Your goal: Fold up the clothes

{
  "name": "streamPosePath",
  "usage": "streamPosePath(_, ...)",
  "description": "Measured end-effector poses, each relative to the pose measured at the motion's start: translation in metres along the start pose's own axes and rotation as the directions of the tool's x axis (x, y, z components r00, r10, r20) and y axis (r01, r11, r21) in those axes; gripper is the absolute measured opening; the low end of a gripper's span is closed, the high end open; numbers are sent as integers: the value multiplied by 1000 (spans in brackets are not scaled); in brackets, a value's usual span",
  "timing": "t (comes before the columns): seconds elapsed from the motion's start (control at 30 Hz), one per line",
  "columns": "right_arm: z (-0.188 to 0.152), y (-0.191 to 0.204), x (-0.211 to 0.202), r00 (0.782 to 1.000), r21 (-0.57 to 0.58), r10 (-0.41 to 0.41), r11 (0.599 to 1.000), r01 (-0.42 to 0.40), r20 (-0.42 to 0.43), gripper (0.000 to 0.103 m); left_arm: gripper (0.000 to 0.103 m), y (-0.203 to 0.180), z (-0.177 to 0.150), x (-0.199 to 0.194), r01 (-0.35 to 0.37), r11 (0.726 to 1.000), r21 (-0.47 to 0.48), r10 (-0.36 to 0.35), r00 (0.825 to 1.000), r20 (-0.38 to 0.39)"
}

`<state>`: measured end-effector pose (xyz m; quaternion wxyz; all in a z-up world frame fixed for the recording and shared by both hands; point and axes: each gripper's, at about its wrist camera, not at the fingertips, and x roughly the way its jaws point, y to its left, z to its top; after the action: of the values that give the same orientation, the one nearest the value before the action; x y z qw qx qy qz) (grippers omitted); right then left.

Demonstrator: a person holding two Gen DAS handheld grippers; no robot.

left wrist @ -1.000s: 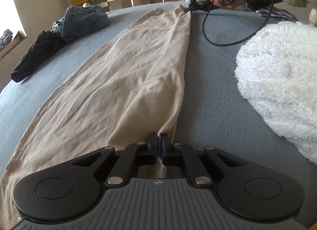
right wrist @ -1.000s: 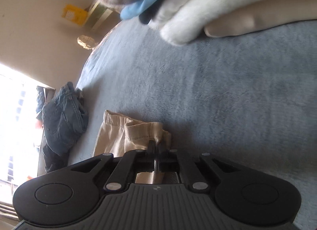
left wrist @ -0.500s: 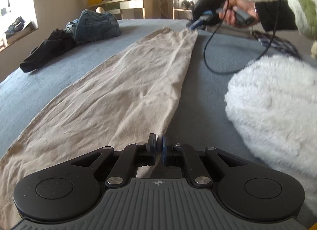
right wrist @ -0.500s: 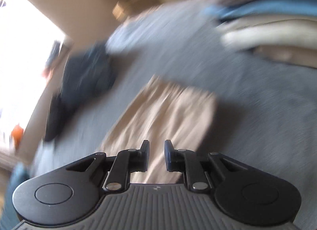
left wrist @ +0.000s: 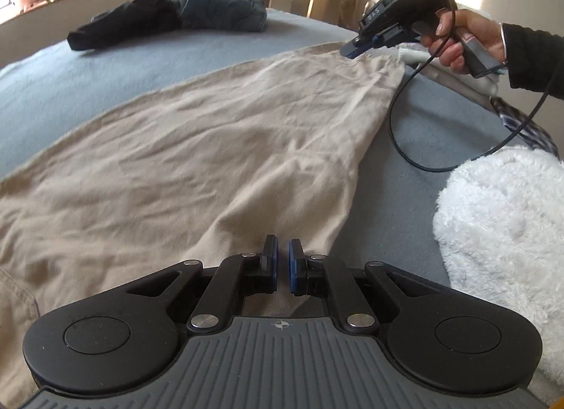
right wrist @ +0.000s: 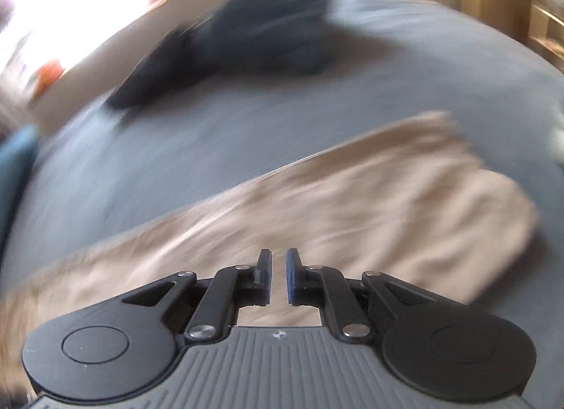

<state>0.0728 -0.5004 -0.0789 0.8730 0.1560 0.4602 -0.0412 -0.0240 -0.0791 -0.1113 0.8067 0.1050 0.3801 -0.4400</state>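
The tan trousers (left wrist: 211, 162) lie stretched along the bed (left wrist: 105, 67). Left gripper (left wrist: 281, 264) sits clenched but empty above the cloth; right gripper (right wrist: 278, 275), jaws just closing, holds nothing. Regrasping one layer could skew the fold.

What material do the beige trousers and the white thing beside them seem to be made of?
The beige trousers look like matte woven cotton, perhaps fine corduroy: soft creases and faint ribbing near the camera. The white blanket looks like plush synthetic fleece: long, fluffy pile. Neither is certain.
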Motion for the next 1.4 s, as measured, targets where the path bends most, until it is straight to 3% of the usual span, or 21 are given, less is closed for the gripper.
streamPosePath(0.1, 7, -15, 31, 993, 15, -117, 993, 117, -32, 8, 5, 2, 0, -1, 7, 1000, -4, -7, 1000, -1)
streamPosePath(0.17, 15, -43, 41, 973, 112, -230, 967, 230, -10, 6, 5, 3, 0, -1, 11, 1000, -4, -11, 1000, -4)
streamPosePath(0.27, 34, -62, 33, 951, 231, -310, 927, 296, 25, 10, 5, 4, 1, -2, 22, 1000, -13, -22, 1000, -11)
streamPosePath(0.3, 39, -59, 30, 951, 228, -306, 930, 289, 38, 10, 5, 5, 1, -1, 26, 1000, -18, -26, 1000, -13)
streamPosePath(0.37, 40, -27, 24, 985, 125, -165, 980, 157, 54, 11, 5, 7, 2, -1, 35, 999, -30, -35, 999, -17)
streamPosePath(0.43, 37, 6, 31, 998, 33, -57, 998, 56, 7, 16, 5, 9, 2, -1, 41, 999, -34, -42, 999, -20)
streamPosePath(0.53, 39, 27, 56, 993, -44, -100, 994, 98, -54, 21, 6, 8, 3, 0, 45, 998, -32, -46, 999, -28)
streamPosePath(0.63, 61, -8, 75, 992, 114, -120, 986, 123, -35, 9, 6, 8, 4, 1, 48, 998, -26, -49, 998, -36)
streamPosePath(0.67, 69, -17, 75, 985, 150, -174, 973, 174, -8, 9, 6, 8, 4, 0, 49, 998, -25, -50, 998, -38)
streamPosePath(0.73, 87, -41, 73, 948, 204, -318, 928, 311, 3, 13, 6, 9, 4, 0, 51, 998, -27, -53, 998, -41)
streamPosePath(0.77, 94, -56, 71, 937, 245, -349, 908, 340, -8, 13, 6, 9, 4, -1, 53, 998, -28, -54, 998, -42)
streamPosePath(0.87, 102, -93, 50, 949, 352, -315, 885, 305, -30, 20, 6, 10, 4, -1, 60, 998, -34, -61, 997, -47)
streamPosePath(0.97, 92, -105, 34, 986, 369, -148, 915, 164, -73, 31, 6, 13, 5, 0, 73, 996, -42, -75, 996, -55)
streamPosePath(1.03, 84, -113, 31, 986, 374, -104, 916, 147, -133, 33, 8, 14, 6, 1, 86, 995, -48, -89, 994, -64)
streamPosePath(1.1, 80, -129, 39, 969, 376, -175, 898, 230, -175, 32, 10, 16, 7, 2, 95, 994, -58, -100, 992, -71)
streamPosePath(1.17, 78, -150, 44, 962, 422, -234, 865, 273, -142, 29, 10, 17, 8, 2, 101, 992, -69, -107, 991, -77)
streamPosePath(1.2, 78, -160, 45, 965, 463, -236, 847, 260, -112, 23, 10, 17, 9, 2, 101, 992, -75, -107, 991, -78)
streamPosePath(1.27, 79, -174, 43, 971, 541, -227, 809, 229, -72, 22, 11, 17, 10, 1, 101, 991, -84, -108, 991, -81)
streamPosePath(1.37, 87, -160, 25, 941, 439, -337, 840, 319, -39, 25, 15, 14, 10, -1, 108, 991, -77, -114, 990, -84)
streamPosePath(1.4, 88, -157, 17, 944, 404, -328, 859, 314, -34, 25, 17, 14, 10, -3, 114, 991, -73, -120, 989, -85)
